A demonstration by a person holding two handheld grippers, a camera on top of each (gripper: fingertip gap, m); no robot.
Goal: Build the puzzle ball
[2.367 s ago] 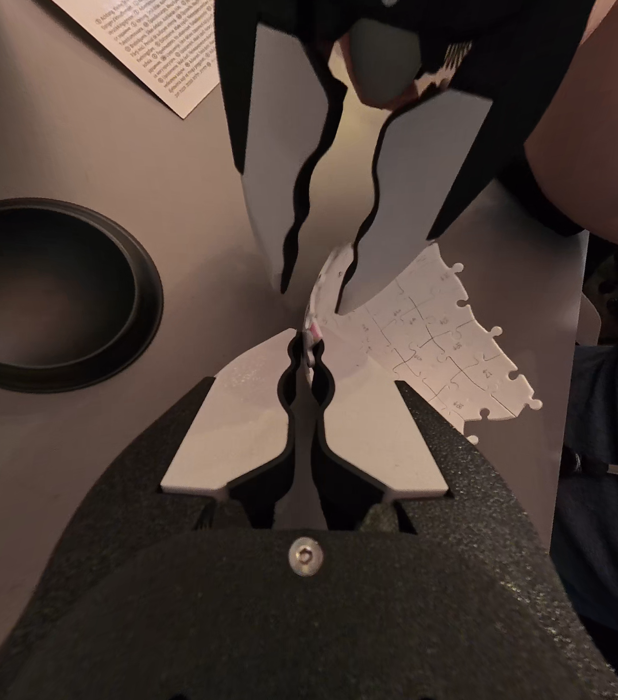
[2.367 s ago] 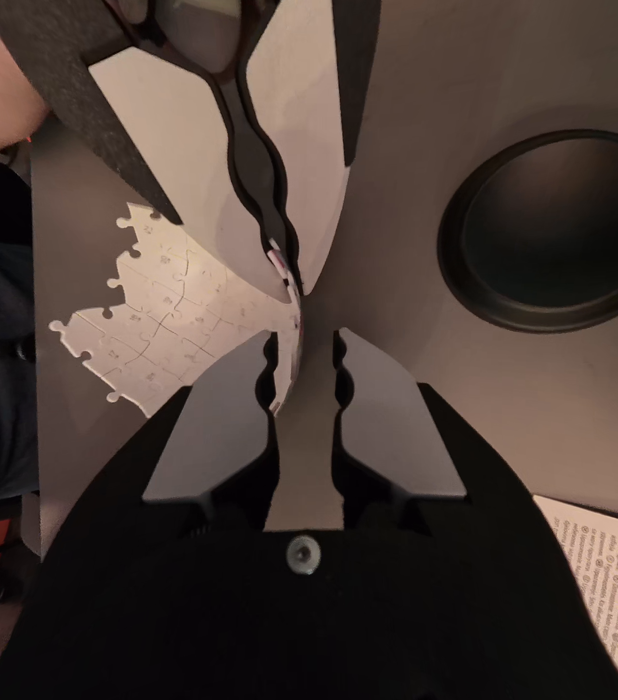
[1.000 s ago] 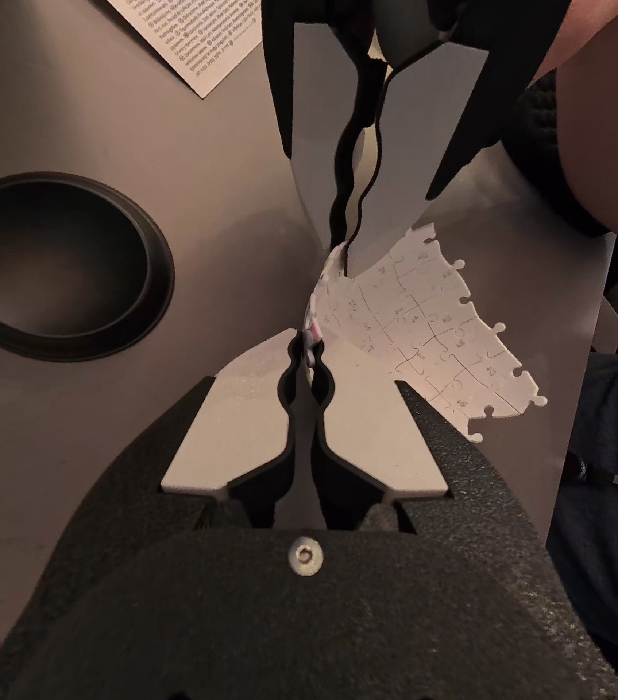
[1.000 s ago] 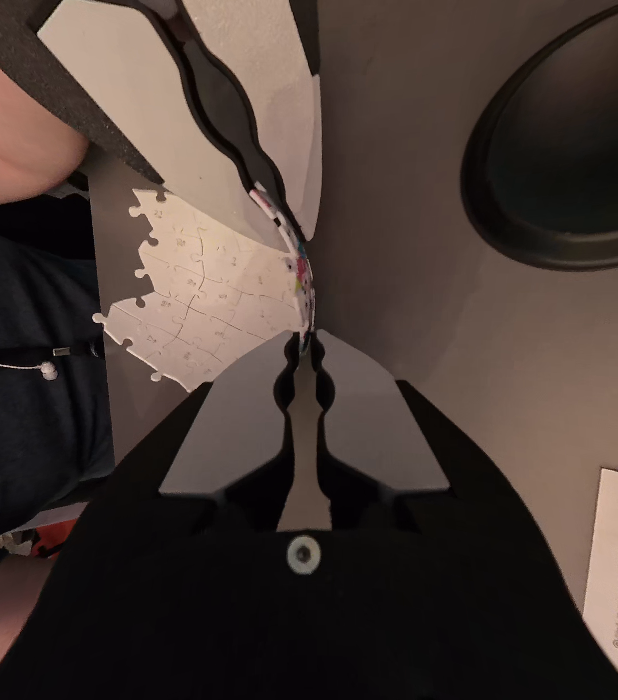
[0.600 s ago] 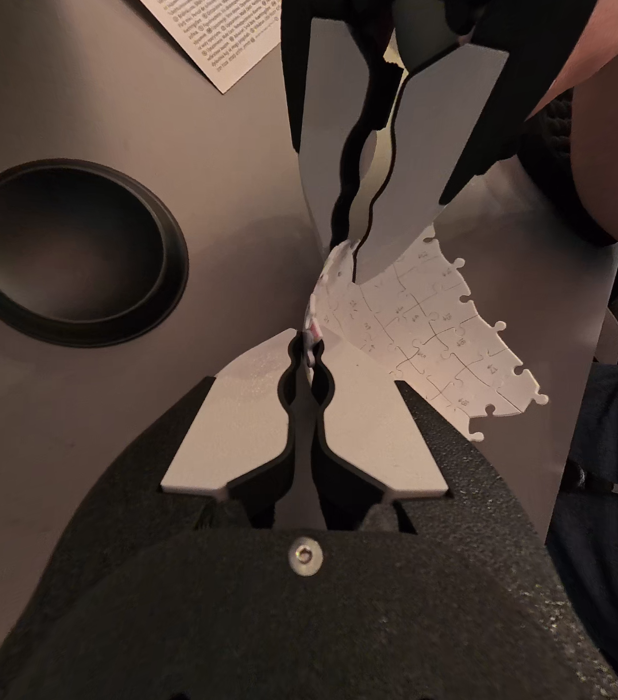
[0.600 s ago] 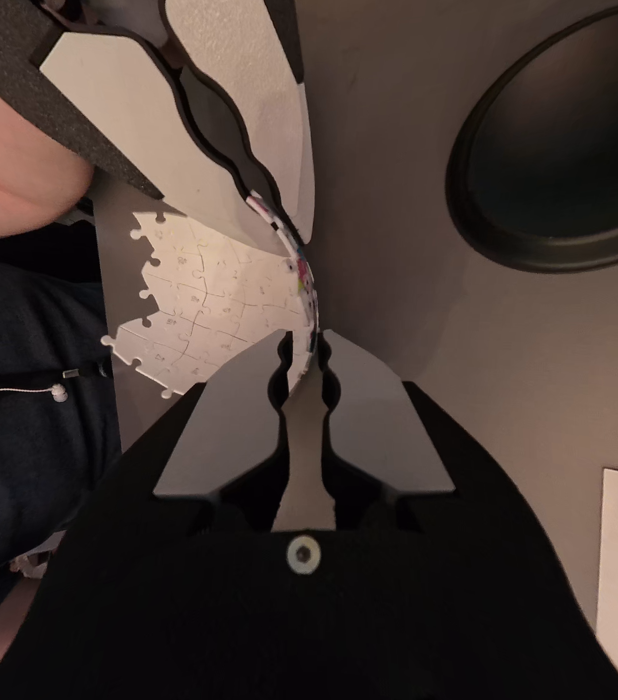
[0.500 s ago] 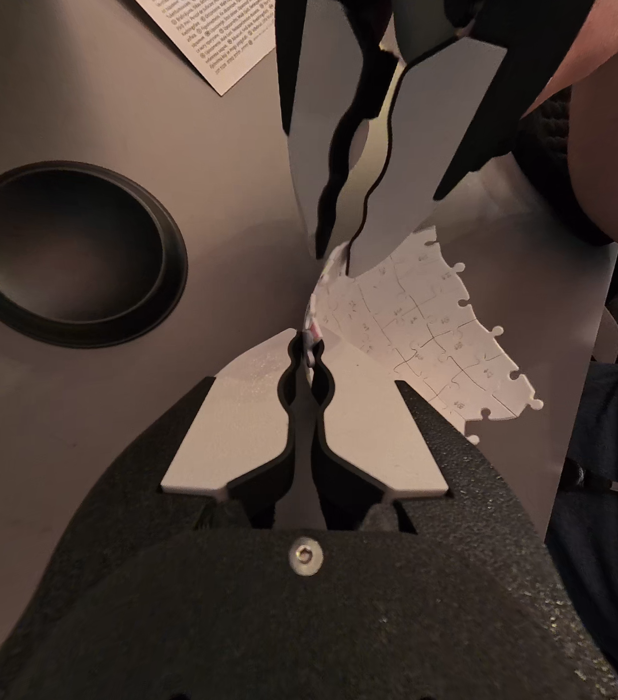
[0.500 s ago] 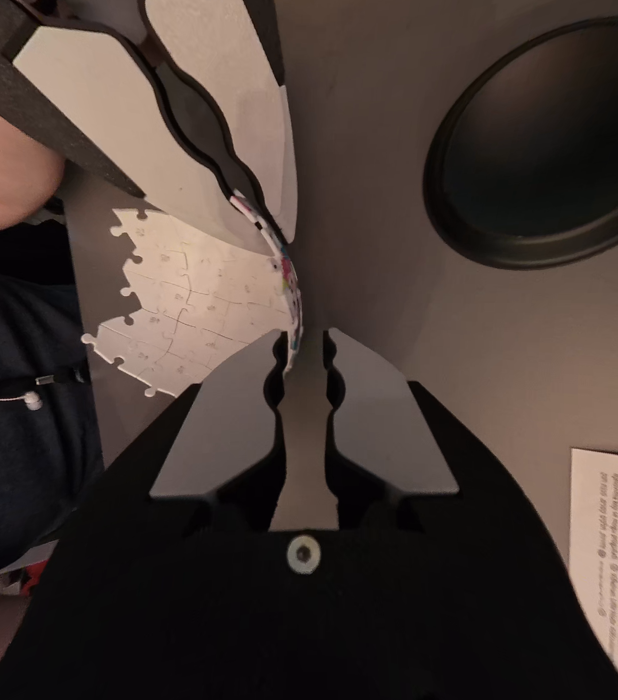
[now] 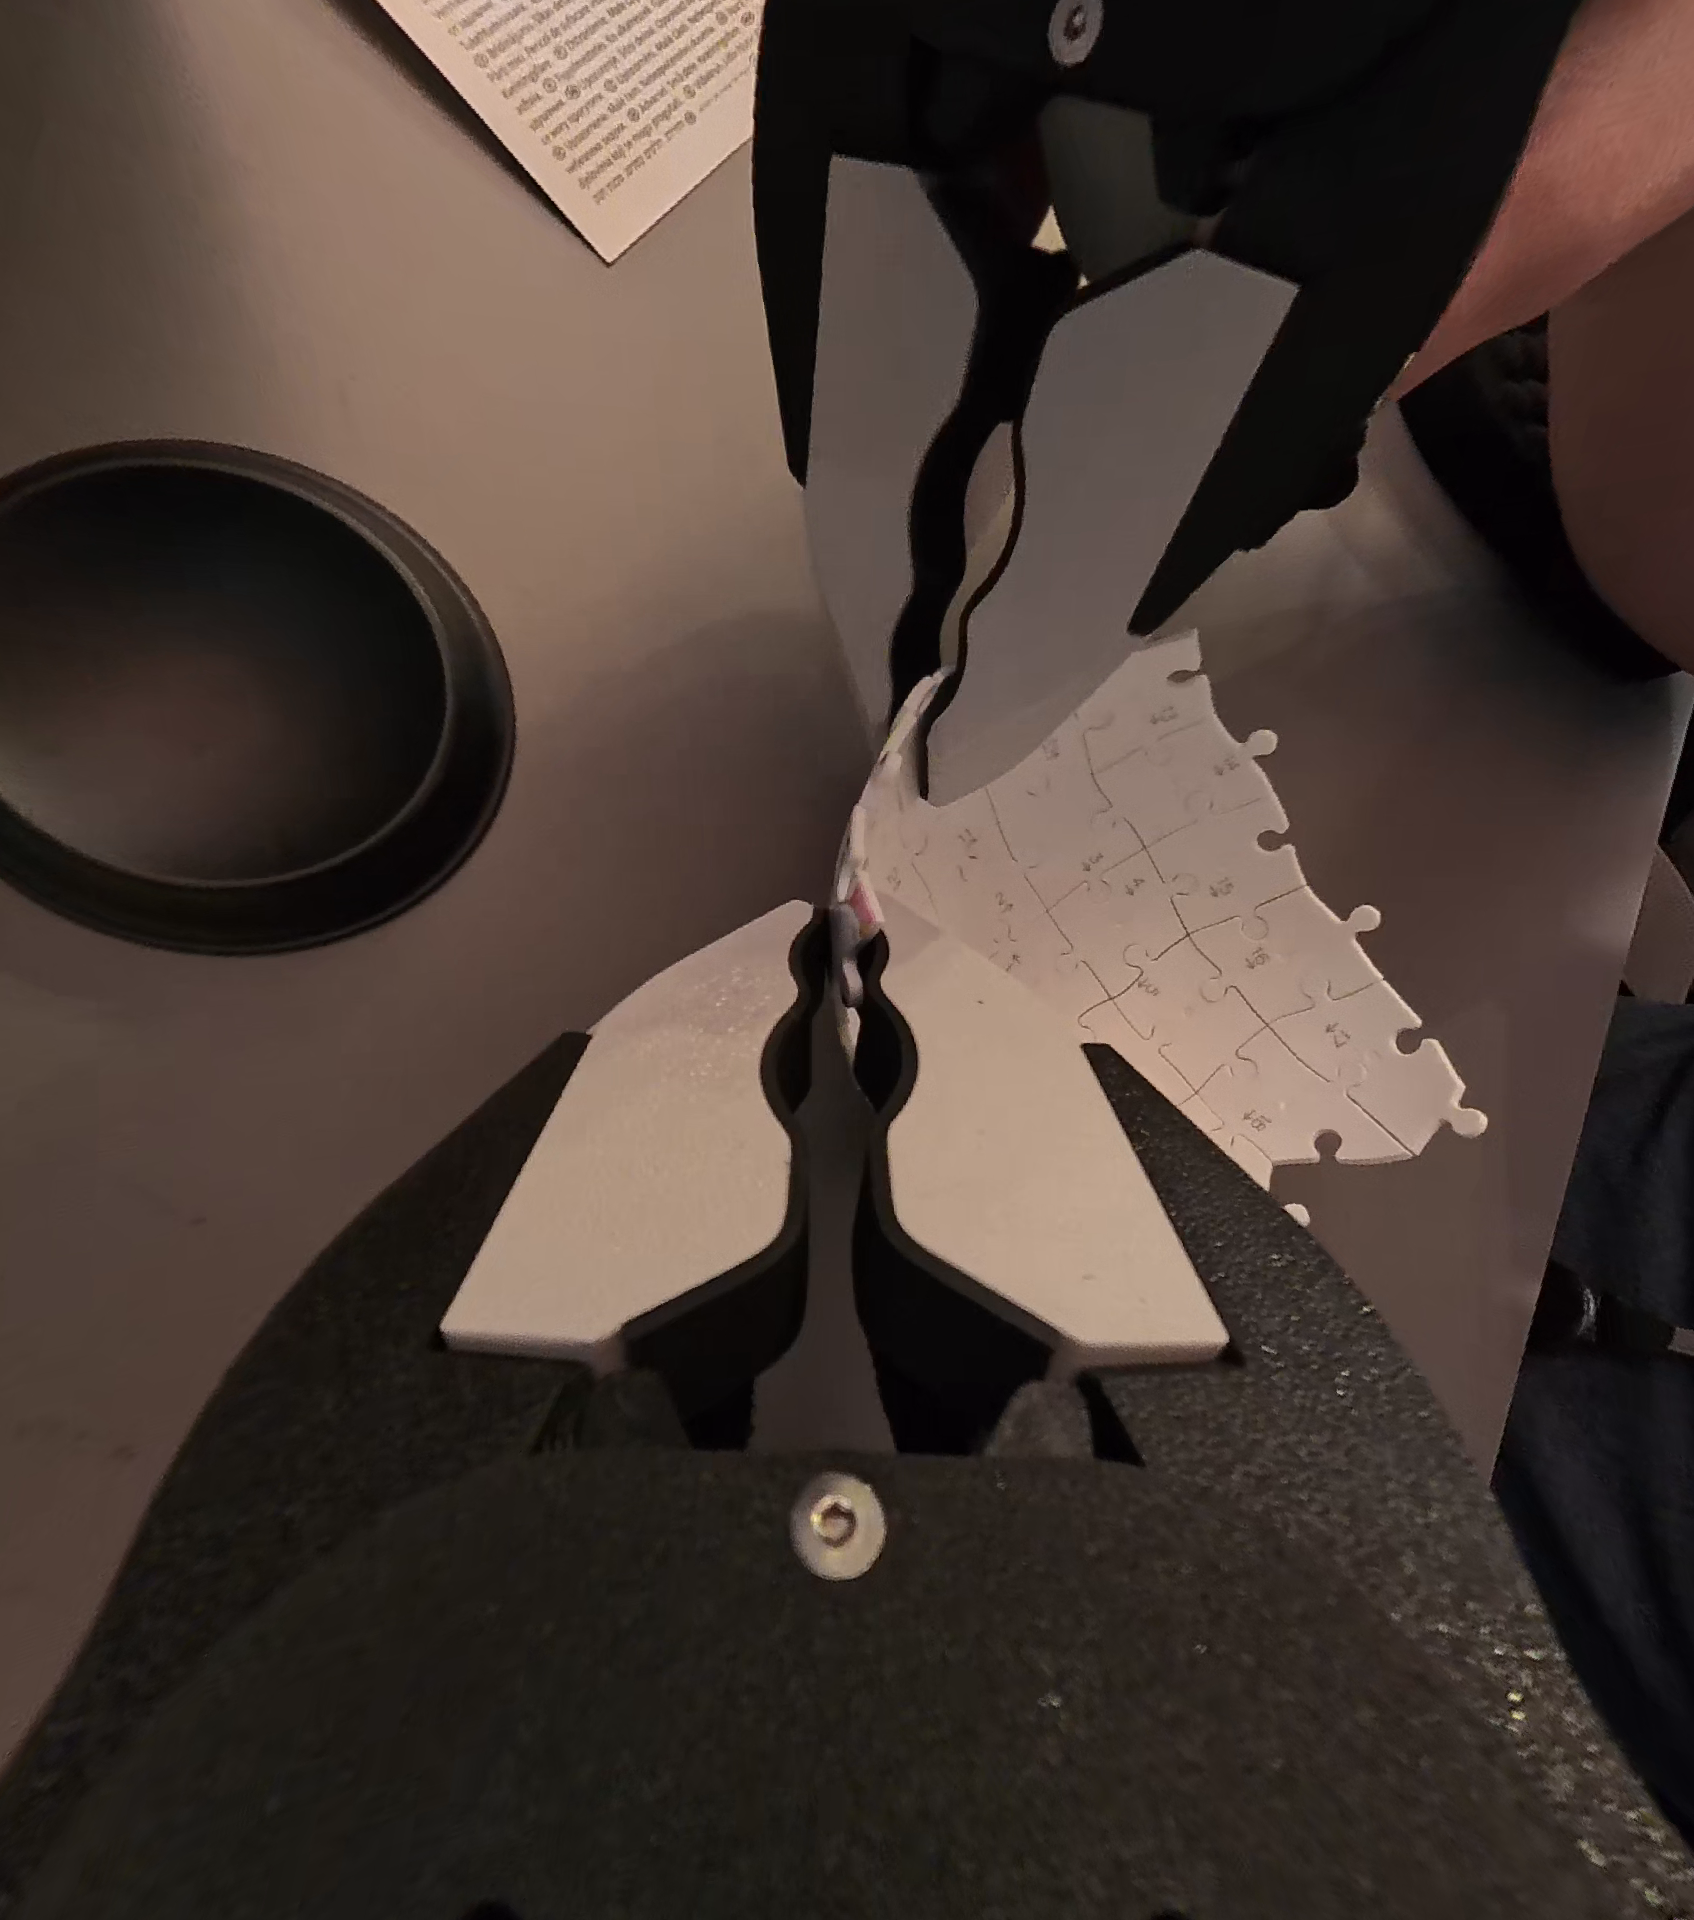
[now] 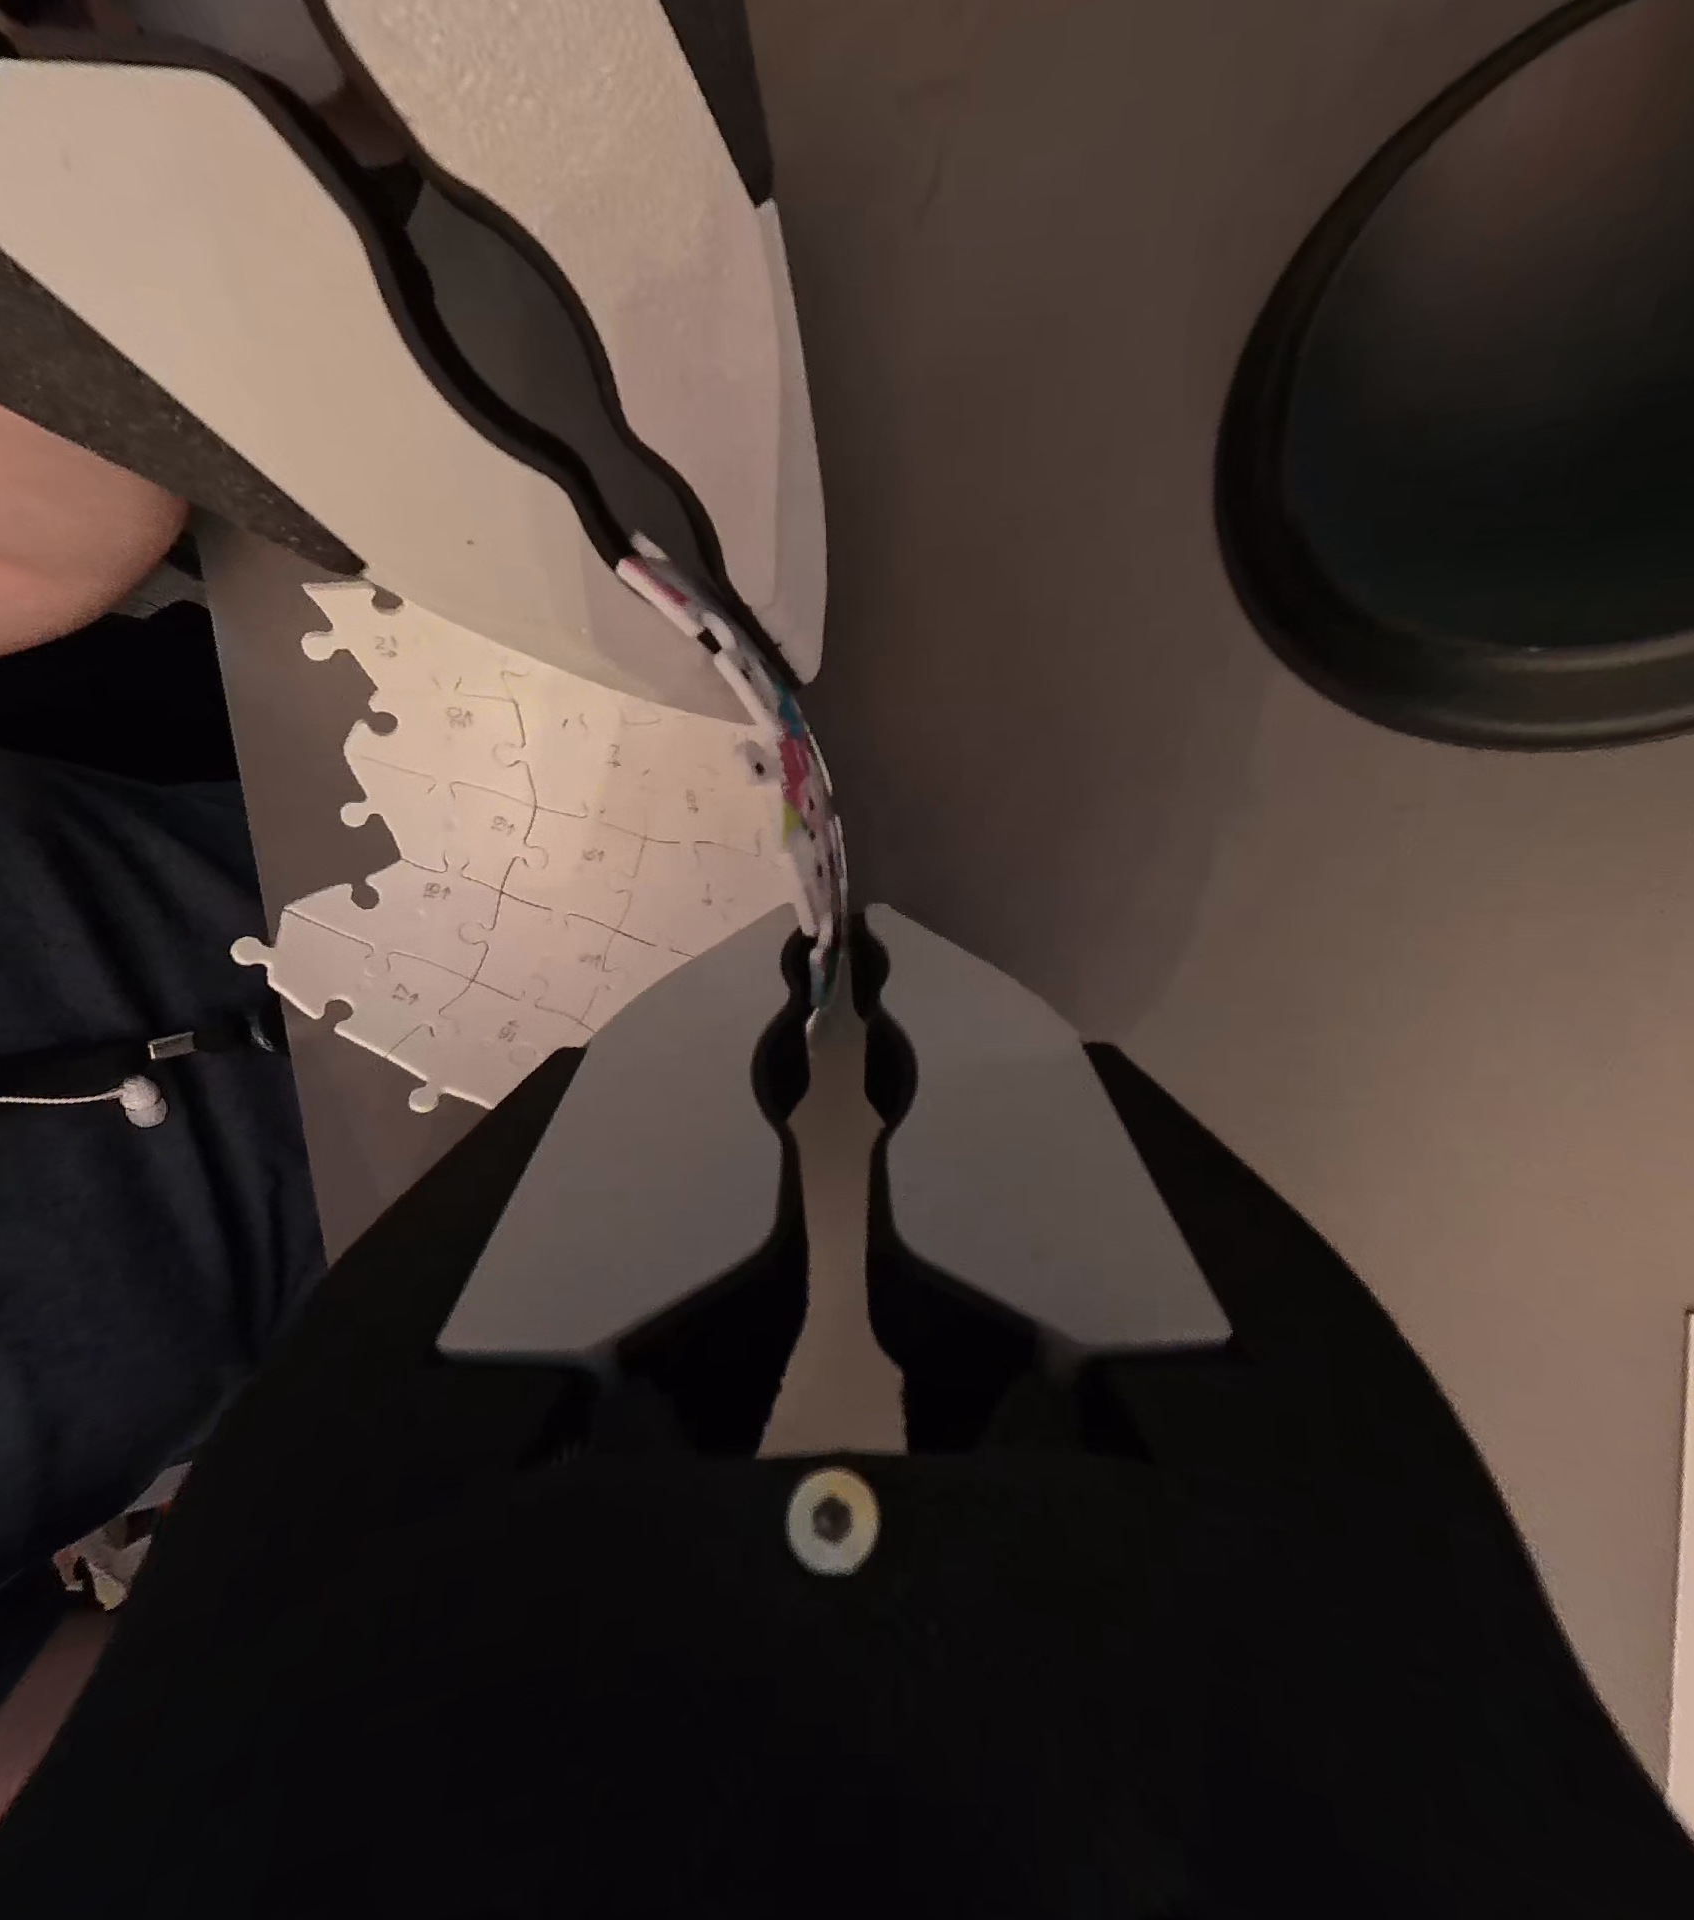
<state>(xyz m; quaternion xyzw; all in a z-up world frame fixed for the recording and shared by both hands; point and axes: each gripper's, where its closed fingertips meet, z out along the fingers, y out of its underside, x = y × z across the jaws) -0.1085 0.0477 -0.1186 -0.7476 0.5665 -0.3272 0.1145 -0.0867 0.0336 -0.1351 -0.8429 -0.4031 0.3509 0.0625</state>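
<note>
Above the grey table (image 9: 199, 1143), the curved puzzle section (image 9: 1186, 914) hangs in the air, its edge pinched between the nearly closed left gripper (image 9: 848, 935) and, further along the rim, the closed right gripper (image 10: 827, 935), white numbered backs showing. Judging by this, assembly is partway, and the next move needs a steady hold while another piece or section is joined. Small digits mark the pieces; a printed sheet (image 9: 604, 94) and a black ring (image 9: 188, 696) lie nearby.

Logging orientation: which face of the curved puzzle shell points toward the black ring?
The curved puzzle shell's multicoloured printed convex face; the white numbered concave face turns away from the round black ring, toward the person.
</note>
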